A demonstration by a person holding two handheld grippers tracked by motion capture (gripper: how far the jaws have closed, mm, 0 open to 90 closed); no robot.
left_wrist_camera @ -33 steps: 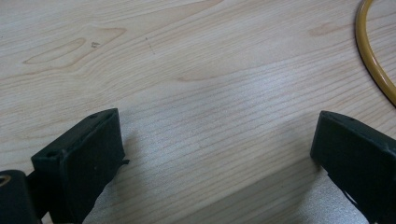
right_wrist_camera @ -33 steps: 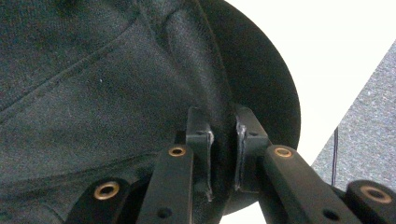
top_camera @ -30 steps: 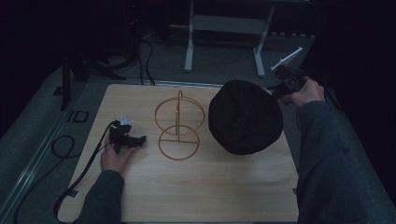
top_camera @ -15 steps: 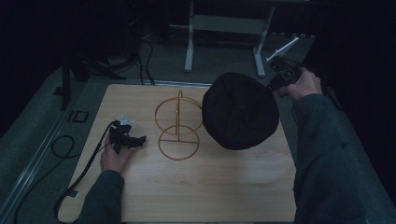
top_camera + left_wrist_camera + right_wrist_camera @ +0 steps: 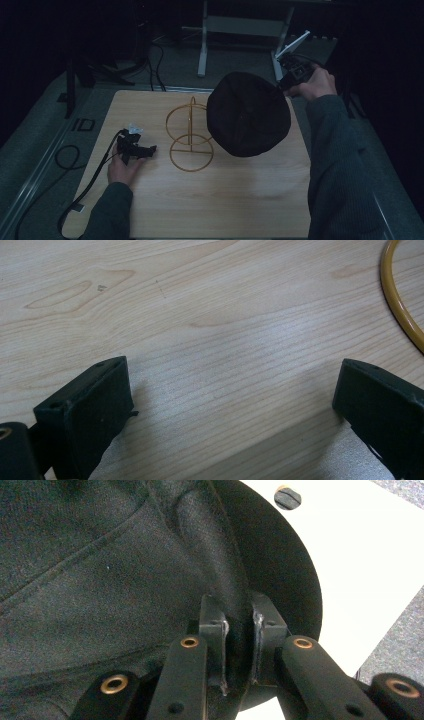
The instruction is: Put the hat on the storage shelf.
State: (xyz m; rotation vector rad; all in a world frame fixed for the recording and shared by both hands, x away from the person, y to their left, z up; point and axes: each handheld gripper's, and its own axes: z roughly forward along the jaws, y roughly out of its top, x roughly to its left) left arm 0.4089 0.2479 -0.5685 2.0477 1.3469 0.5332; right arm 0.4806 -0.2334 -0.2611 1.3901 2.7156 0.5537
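Above the table's [image 5: 150, 210] right half, the right gripper [image 5: 286, 85] is carrying a black hat [image 5: 248, 114] — jaws clamped on its brim — toward the gold wire stand [image 5: 190, 132]; next, probably centring it over the stand's top.

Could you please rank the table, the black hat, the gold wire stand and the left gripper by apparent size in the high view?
1. table
2. black hat, though held raised and so nearer the camera
3. gold wire stand
4. left gripper

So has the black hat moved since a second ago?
Yes. The black hat, held in the right claw, has shifted left, now overlapping the gold wire stand.
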